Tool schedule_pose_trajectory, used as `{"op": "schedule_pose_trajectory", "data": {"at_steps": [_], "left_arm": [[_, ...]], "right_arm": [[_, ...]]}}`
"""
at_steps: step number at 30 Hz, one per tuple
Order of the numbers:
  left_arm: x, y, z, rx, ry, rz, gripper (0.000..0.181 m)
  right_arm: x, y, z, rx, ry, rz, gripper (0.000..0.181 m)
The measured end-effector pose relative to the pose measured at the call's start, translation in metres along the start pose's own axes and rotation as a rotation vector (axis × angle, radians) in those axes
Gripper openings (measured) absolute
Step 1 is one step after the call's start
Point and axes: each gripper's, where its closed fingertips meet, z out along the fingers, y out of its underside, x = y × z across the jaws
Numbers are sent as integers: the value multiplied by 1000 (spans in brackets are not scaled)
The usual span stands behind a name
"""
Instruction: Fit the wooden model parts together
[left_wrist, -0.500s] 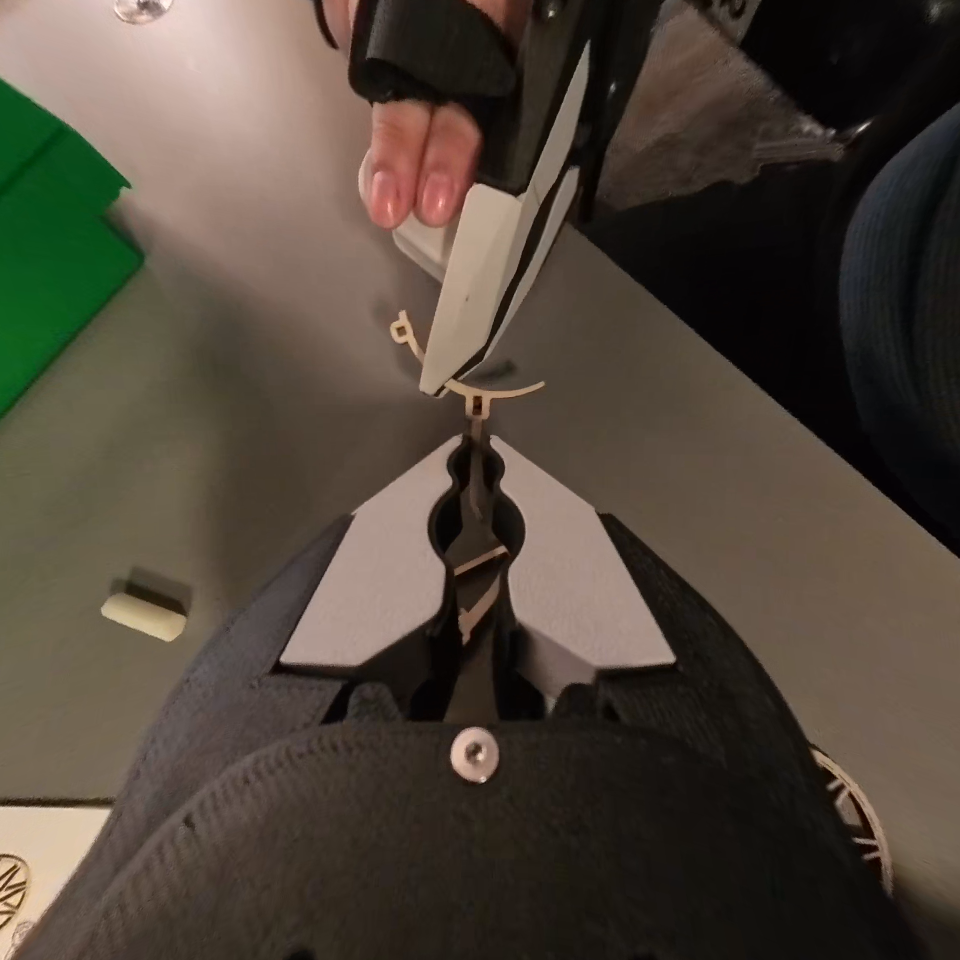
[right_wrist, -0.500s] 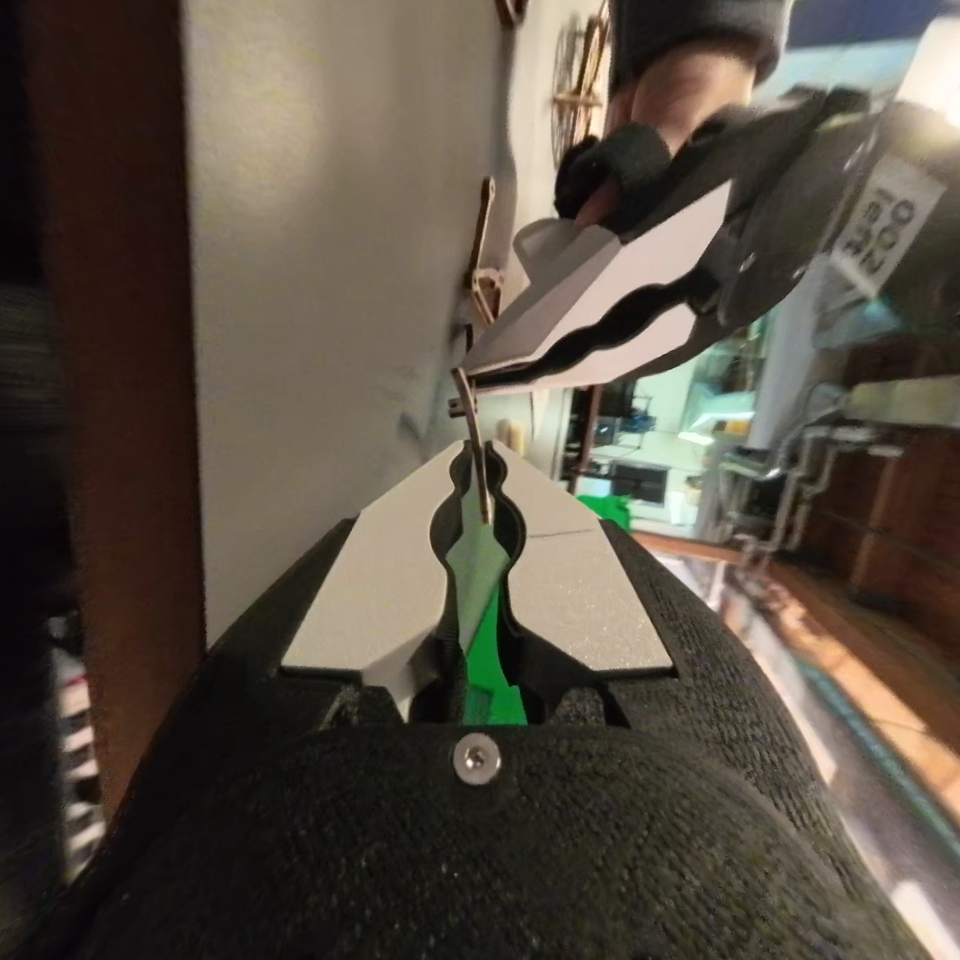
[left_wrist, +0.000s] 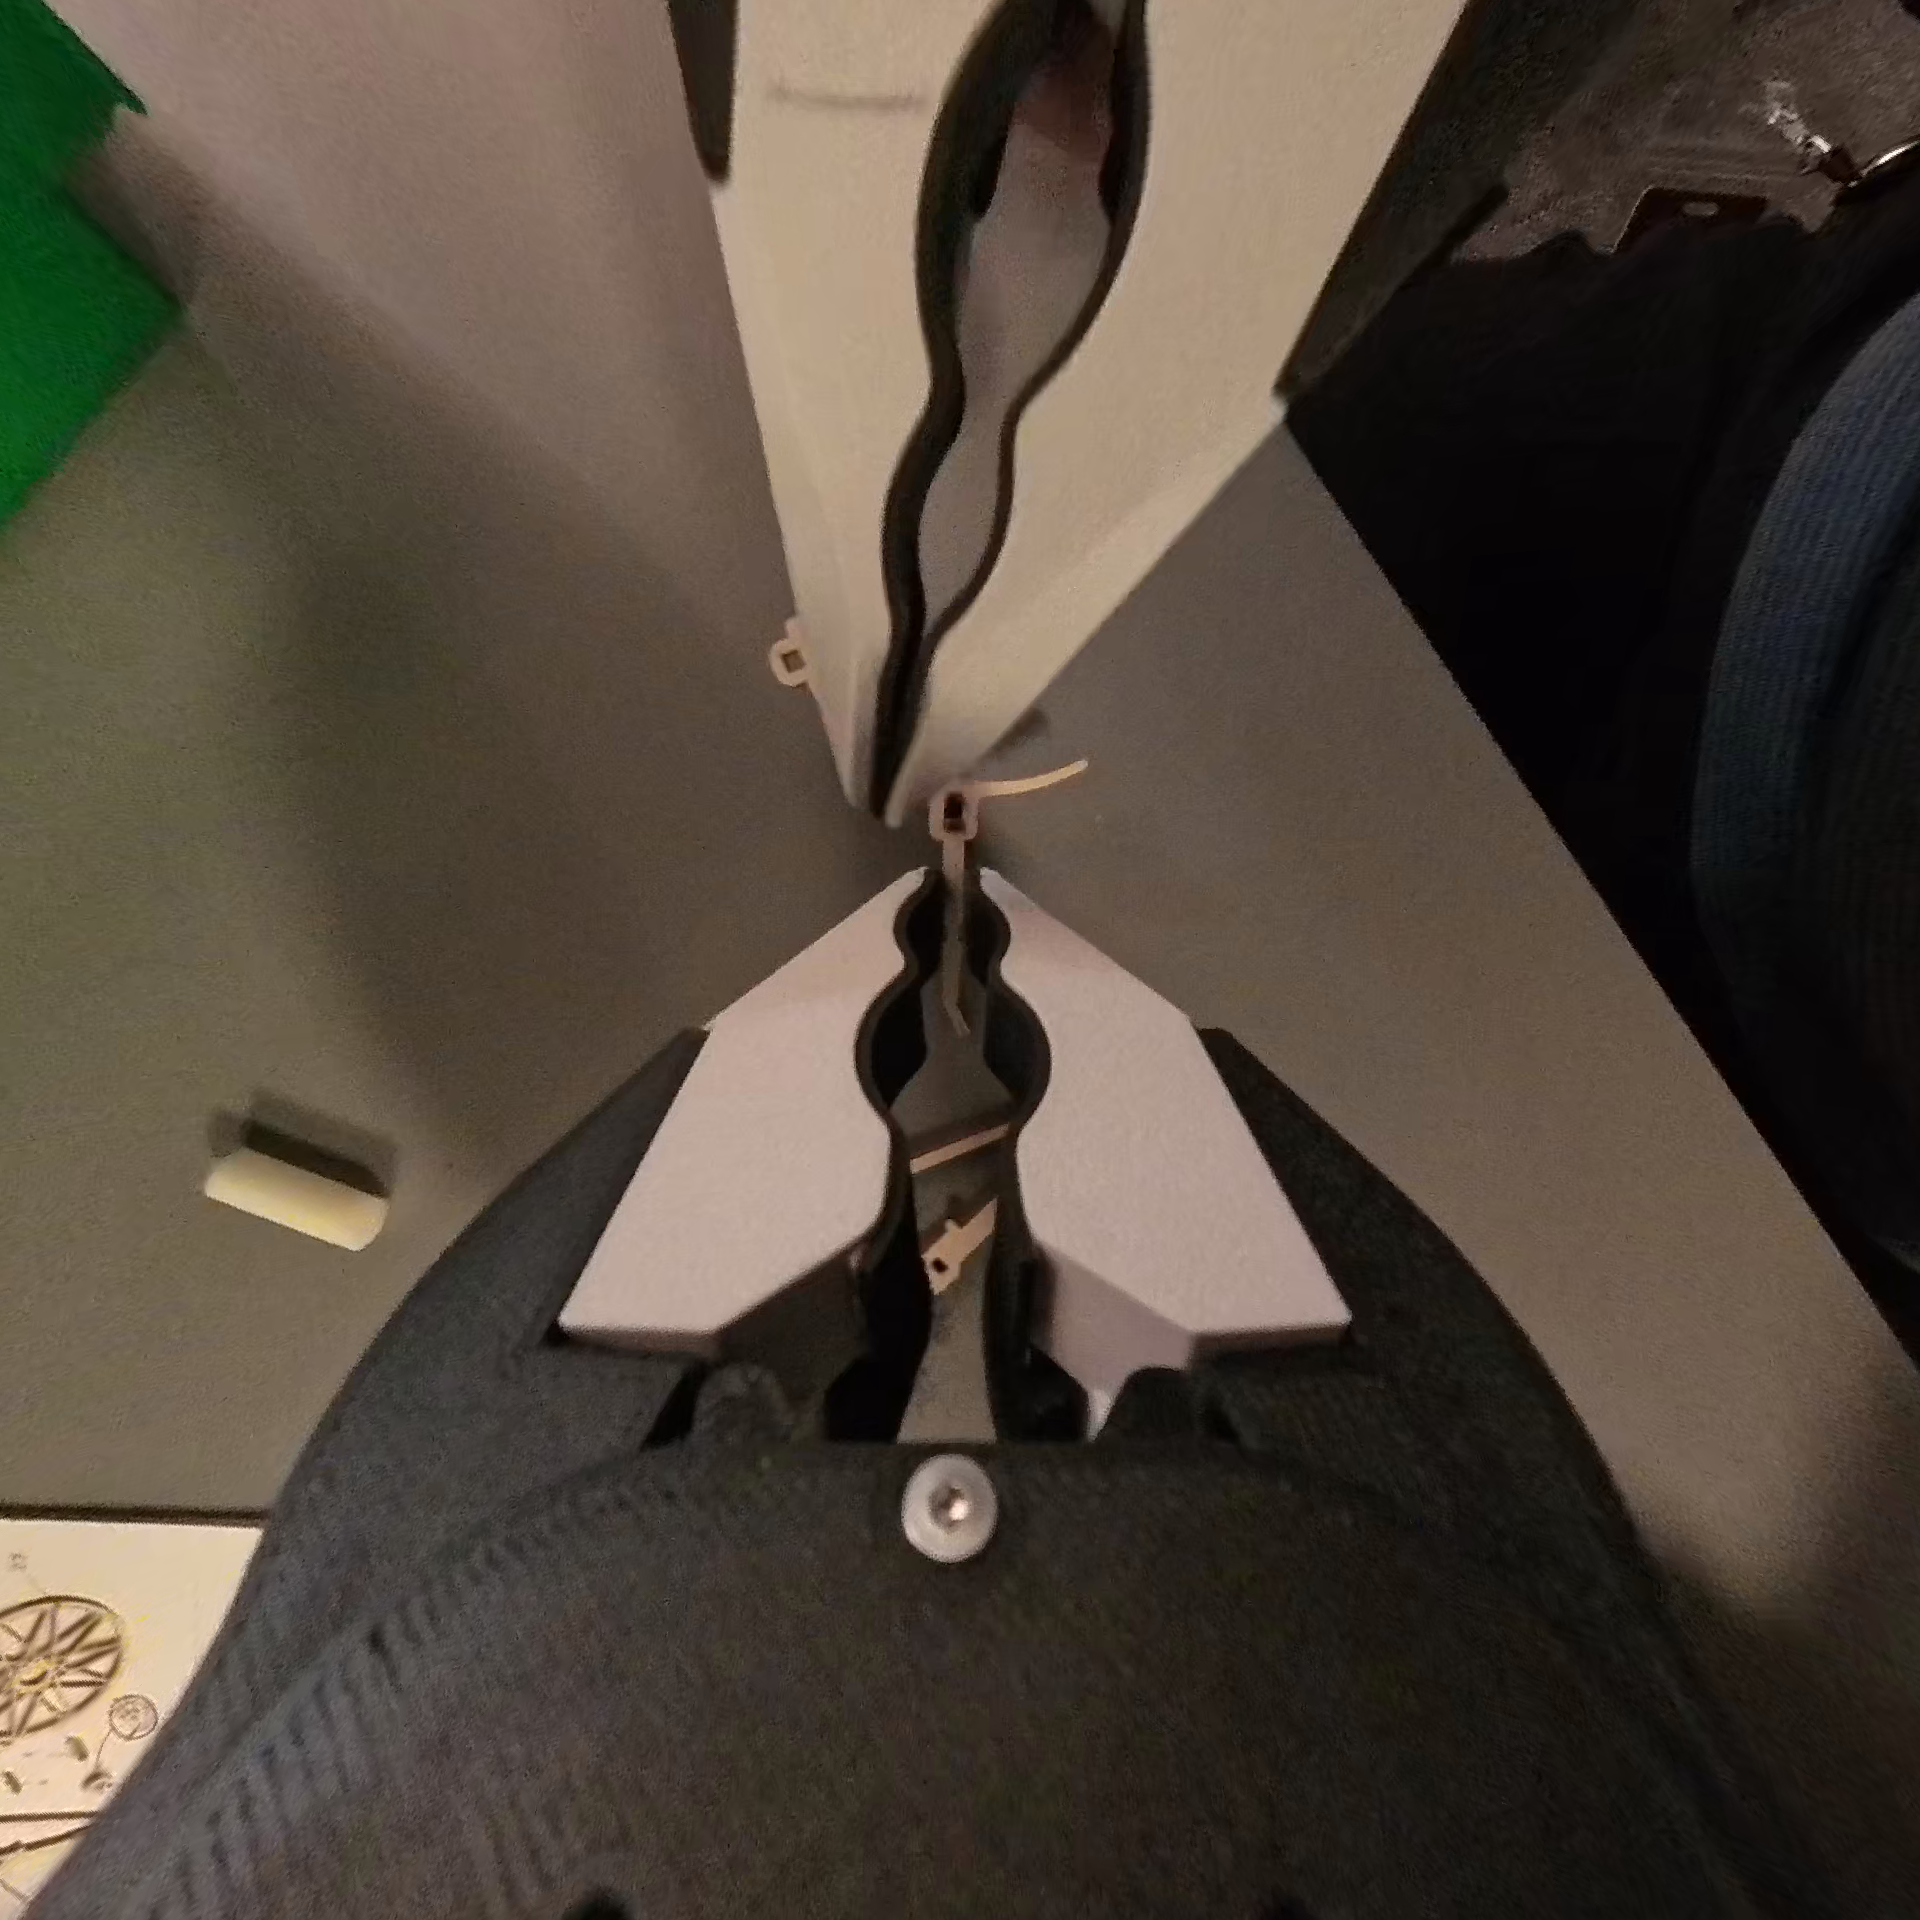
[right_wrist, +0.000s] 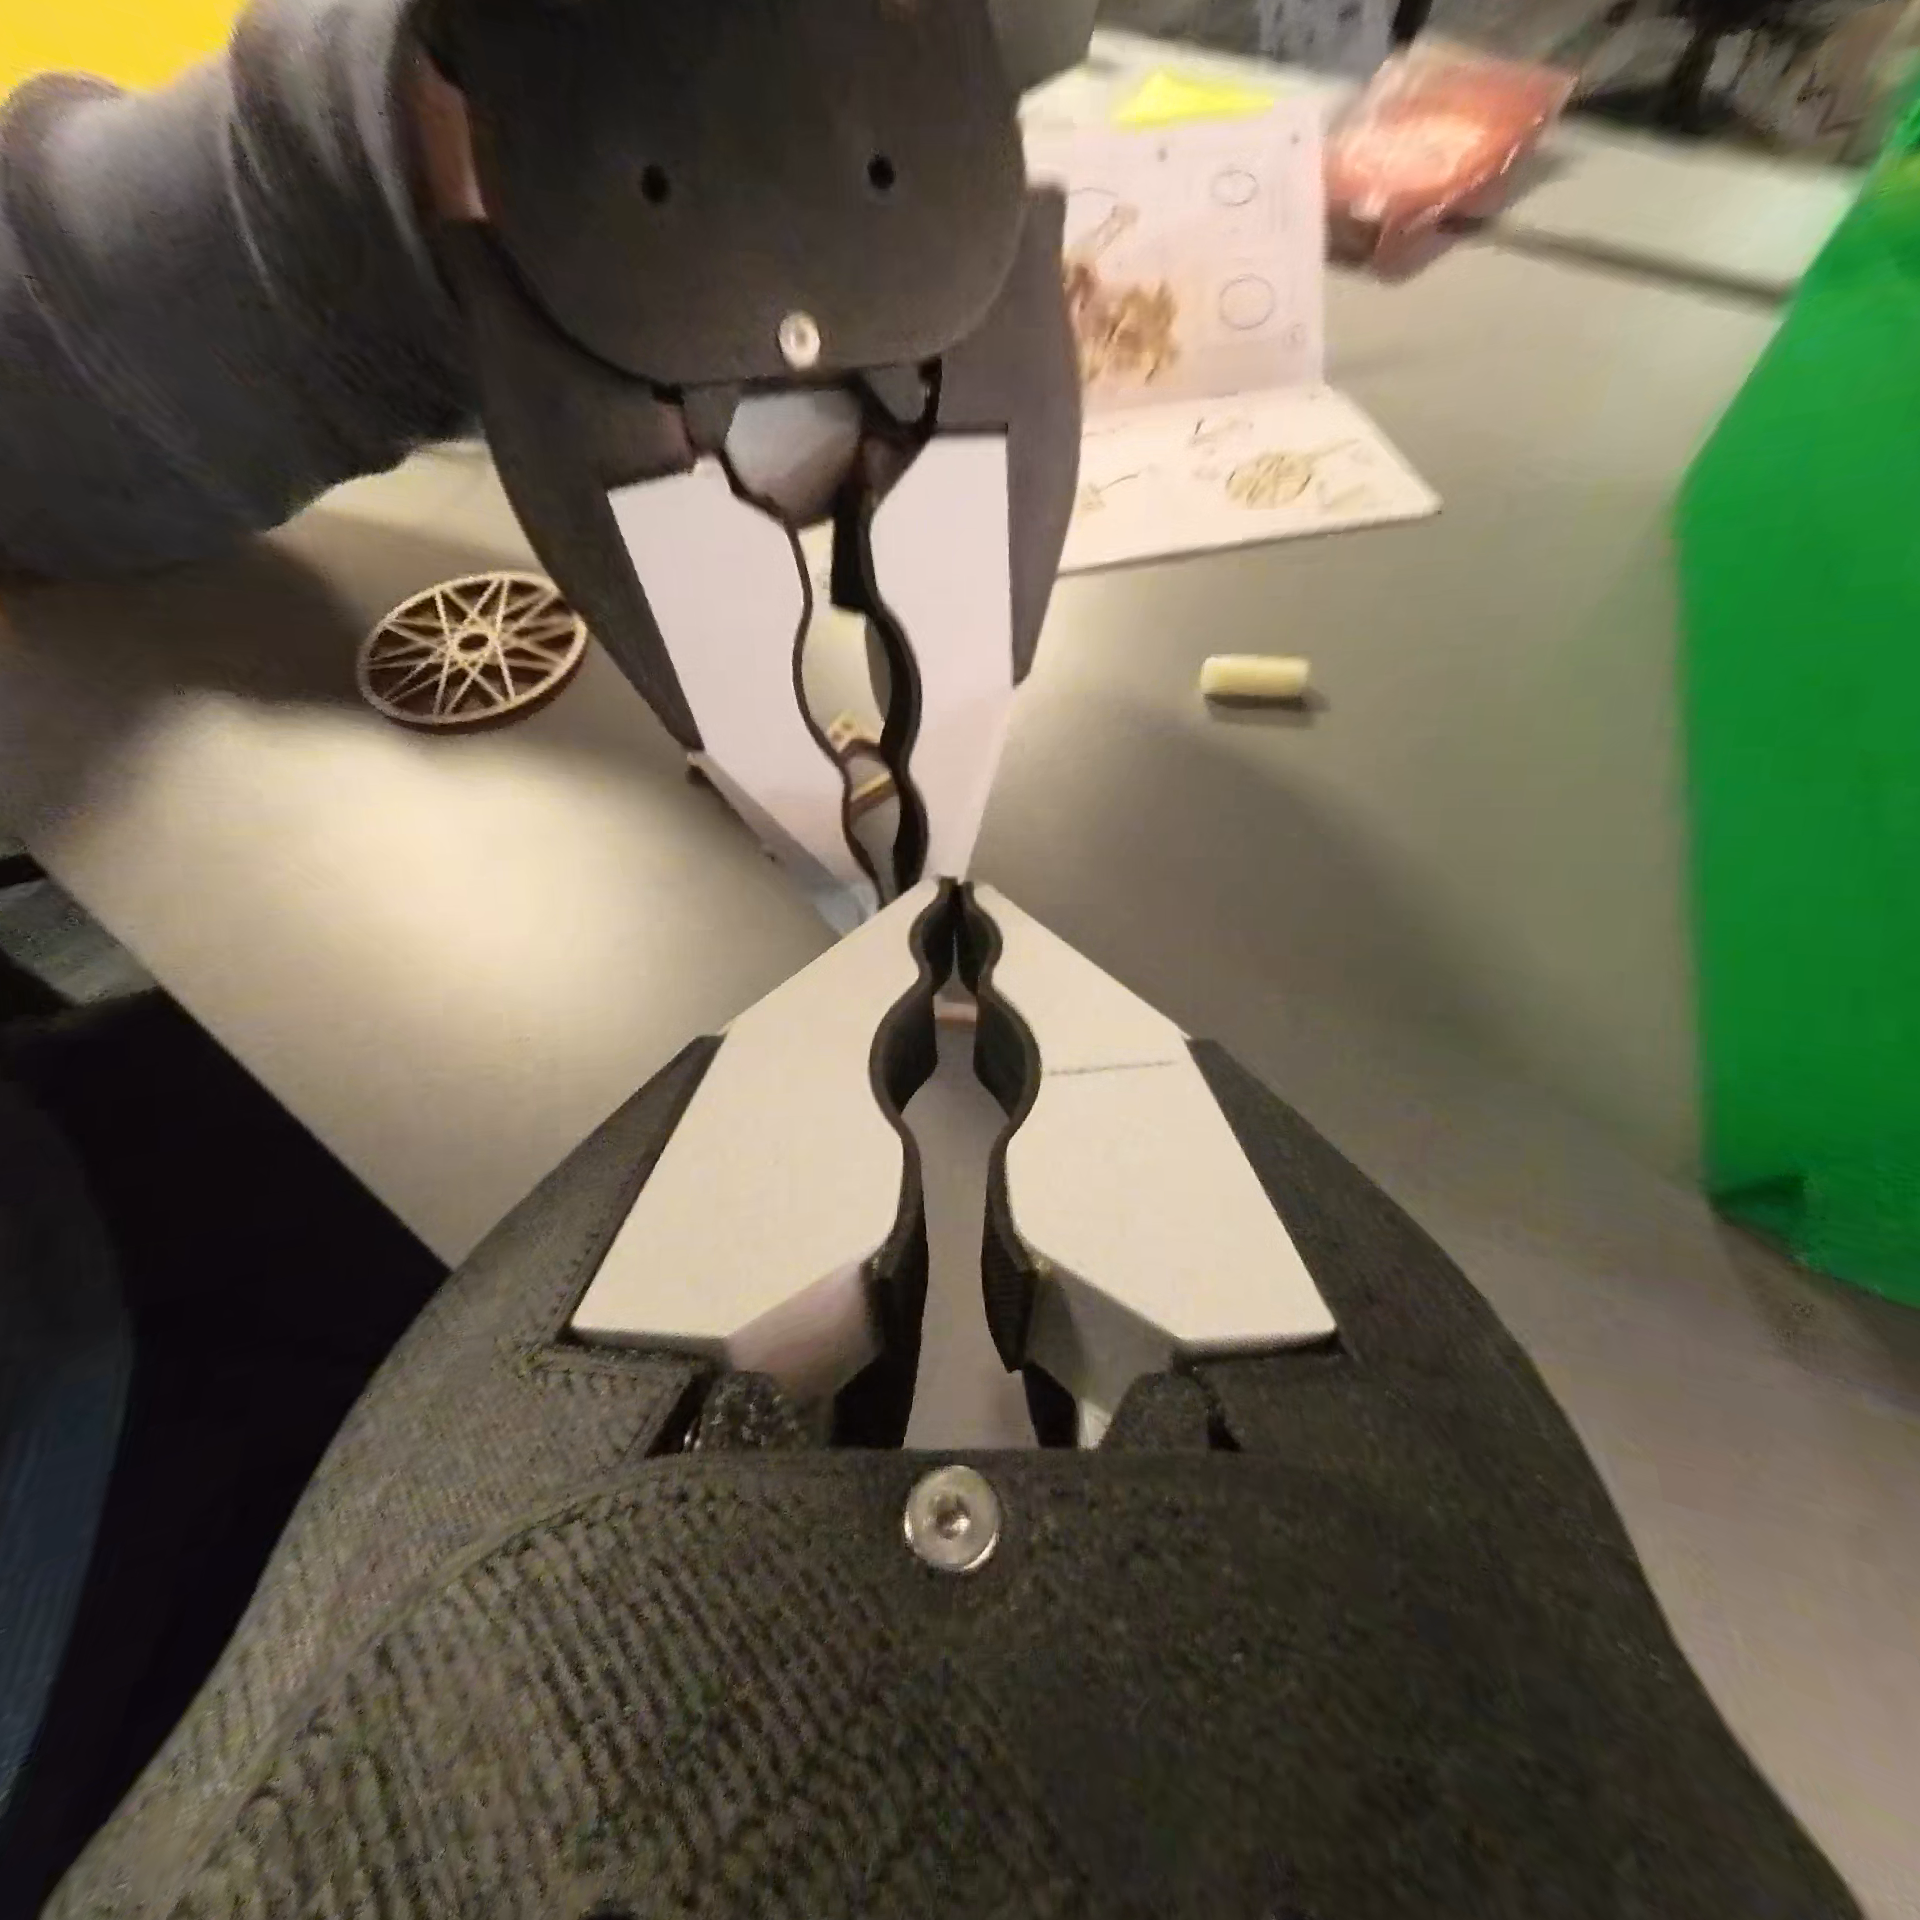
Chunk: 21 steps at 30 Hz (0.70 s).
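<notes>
We log the left gripper (left_wrist: 951, 883) clamped narrow on a wooden strut (left_wrist: 954, 904), long axis toward 12 o'clock, its tip meeting the curved wooden strip (left_wrist: 1023, 785) pinched in the right gripper (left_wrist: 902, 816).

Two grippers (left_wrist: 951, 883) (right_wrist: 951, 888), tips meeting. Two thin wooden strips: one curved (left_wrist: 1023, 808), one straight (left_wrist: 956, 935). One spoked wooden wheel (right_wrist: 473, 649). One small cream peg (right_wrist: 1255, 677). One green box (right_wrist: 1818, 727). One open instruction sheet (right_wrist: 1226, 312). One grey table (right_wrist: 1351, 987).

Thin pale wooden strut (left_wrist: 954, 914) slotted into curved wooden strip (left_wrist: 1023, 787), above the table.
</notes>
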Motion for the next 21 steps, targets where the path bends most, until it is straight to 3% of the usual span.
{"op": "schedule_pose_trajectory", "data": {"at_steps": [2,6,9,12,13,15,19,21], "left_arm": [[-1,-1,0,-2,3,-14,2],[1,-2,1,-5,7,-15,3],[2,-2,1,-8,8,-15,3],[3,-2,2,-10,9,-20,3],[3,-2,2,-14,7,-25,3],[2,-1,1,-24,-2,-33,3],[1,0,1,-44,-25,-16,2],[1,0,1,-48,-27,-15,2]], "right_arm": [[-2,28,10,-147,-14,25,0],[5,2,-4,-76,53,27,0],[8,34,4,-190,48,55,0],[5,3,-2,-84,69,34,0],[4,3,-2,-79,72,33,0],[7,34,5,-161,68,72,0],[4,1,-10,-34,117,30,0],[0,22,-2,-107,105,25,0]]}}
